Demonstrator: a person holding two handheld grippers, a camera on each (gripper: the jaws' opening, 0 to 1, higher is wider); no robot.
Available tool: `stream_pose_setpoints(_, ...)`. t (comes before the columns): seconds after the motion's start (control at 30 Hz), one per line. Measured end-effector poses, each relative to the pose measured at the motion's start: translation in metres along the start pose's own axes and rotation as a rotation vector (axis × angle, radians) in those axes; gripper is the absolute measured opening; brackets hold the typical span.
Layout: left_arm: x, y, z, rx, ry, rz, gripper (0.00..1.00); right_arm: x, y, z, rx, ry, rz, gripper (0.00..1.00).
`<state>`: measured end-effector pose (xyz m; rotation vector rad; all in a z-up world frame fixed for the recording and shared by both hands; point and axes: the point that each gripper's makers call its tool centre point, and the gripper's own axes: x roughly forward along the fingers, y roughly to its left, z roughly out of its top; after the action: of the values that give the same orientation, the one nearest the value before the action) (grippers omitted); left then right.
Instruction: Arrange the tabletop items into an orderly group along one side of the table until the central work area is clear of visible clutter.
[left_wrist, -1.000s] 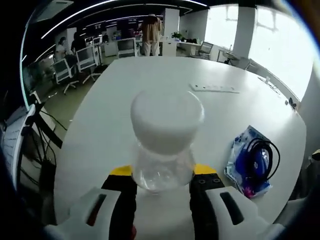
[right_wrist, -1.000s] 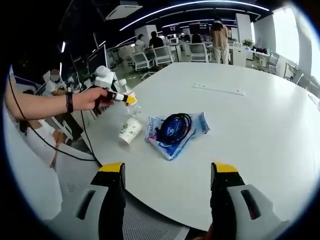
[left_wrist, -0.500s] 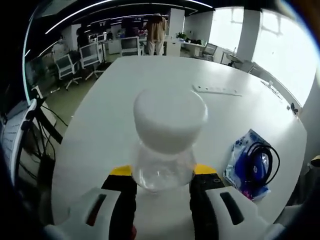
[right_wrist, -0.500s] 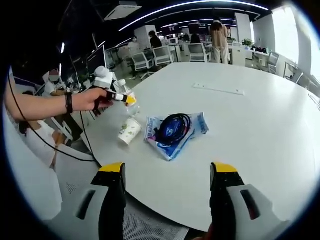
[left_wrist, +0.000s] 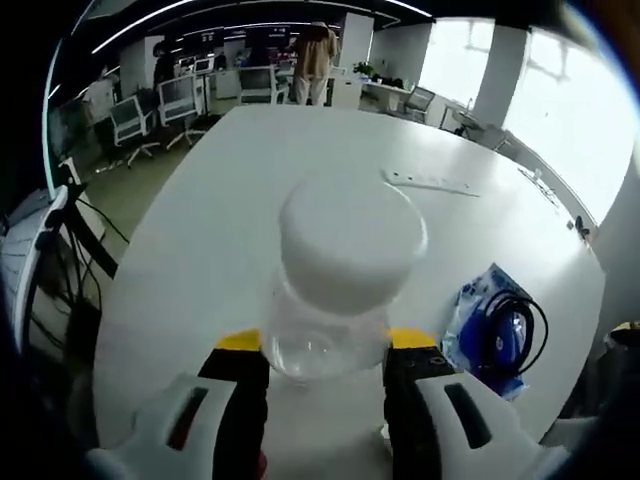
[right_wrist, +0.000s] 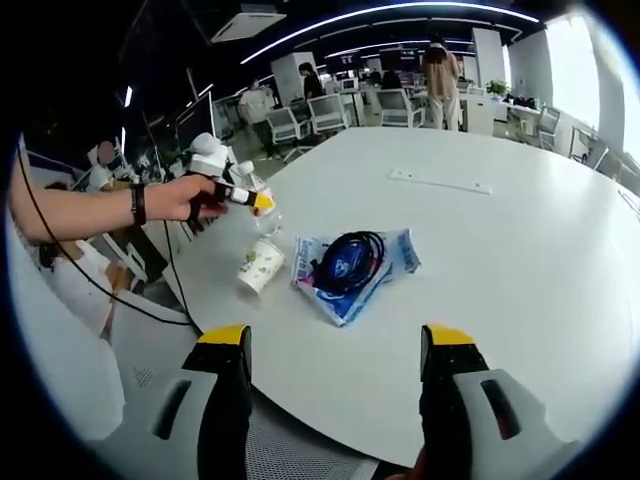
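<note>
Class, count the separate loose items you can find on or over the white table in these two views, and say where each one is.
4: a bottle in the left tongs, a paper cup lying near the edge, a cable bag beside it, a flat strip farther off. Others may be hidden.

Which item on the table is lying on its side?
The paper cup, tipped over near the table edge beside the blue cable bag. The bag and the white strip lie flat.

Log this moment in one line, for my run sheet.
left gripper: shut on clear bottle | right gripper: open, above table | paper cup beside cable bag
</note>
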<state>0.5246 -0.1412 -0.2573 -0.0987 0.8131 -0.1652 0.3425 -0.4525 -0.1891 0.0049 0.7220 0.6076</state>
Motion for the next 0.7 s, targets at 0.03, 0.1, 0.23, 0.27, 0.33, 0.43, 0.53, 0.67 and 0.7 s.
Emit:
stream_pose_setpoints(0.03, -0.001, -0.001, 0.001, 0.012, -0.002, 0.001, 0.5, 0.0, 0.0, 0.0, 0.001, -0.001, 0.0, 0.68)
stream_pose_setpoints(0.1, -0.005, -0.002, 0.001, 0.02, -0.007, -0.001, 0.51, 0.0, -0.001, 0.0, -0.001, -0.002, 0.001, 0.68)
stream_pose_setpoints(0.23, -0.012, 0.0, -0.003, 0.017, -0.007, 0.003, 0.5, -0.001, -0.001, 0.0, -0.004, -0.002, 0.002, 0.68)
stream_pose_setpoints(0.27, -0.015, 0.0, -0.005, 0.006, -0.005, -0.001, 0.5, -0.001, -0.001, 0.0, -0.005, -0.004, 0.004, 0.68)
stream_pose_setpoints(0.33, -0.021, 0.002, -0.007, -0.004, -0.006, -0.001, 0.5, -0.001, -0.001, 0.002, -0.01, -0.007, 0.006, 0.68)
stream_pose_setpoints(0.43, -0.028, 0.004, -0.008, 0.008, -0.012, 0.001, 0.48, 0.0, 0.0, 0.003, -0.022, -0.007, 0.013, 0.68)
stream_pose_setpoints(0.53, -0.037, 0.009, -0.009, 0.004, -0.023, 0.004, 0.47, 0.0, 0.0, 0.003, -0.031, -0.008, 0.016, 0.68)
stream_pose_setpoints(0.67, -0.046, 0.011, -0.013, -0.004, -0.029, 0.001, 0.46, 0.002, -0.002, 0.0, -0.065, 0.009, 0.026, 0.68)
stream_pose_setpoints(0.7, -0.049, 0.011, -0.015, 0.005, -0.027, 0.001, 0.46, 0.002, -0.003, 0.0, -0.07, 0.012, 0.026, 0.68)
